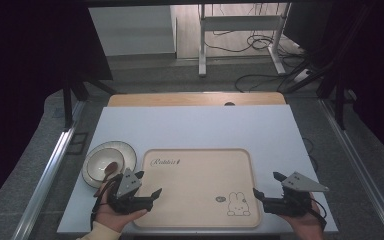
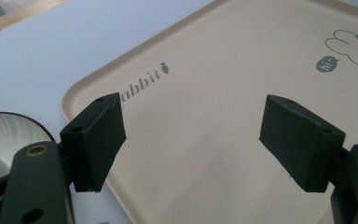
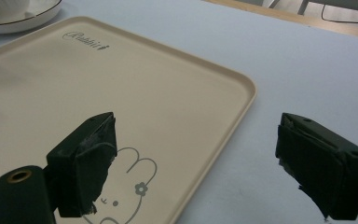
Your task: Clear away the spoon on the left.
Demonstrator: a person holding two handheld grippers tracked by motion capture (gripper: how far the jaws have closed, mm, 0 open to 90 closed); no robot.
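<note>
Starting stance: left hand-held gripper (image 1: 147, 186) and right hand-held gripper (image 1: 266, 186), both spread and empty, flank the tray (image 1: 195, 160) on the tabletop (image 1: 195, 125). The bowl (image 1: 109, 162) with its spoon (image 1: 107, 174) sits left; probably the next target.

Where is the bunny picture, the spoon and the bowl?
bunny picture (image 1: 238, 204), high view, on the bunny's body.
spoon (image 1: 111, 168), high view, on its brown scoop.
bowl (image 1: 96, 166), high view, on its bare inside.
</note>
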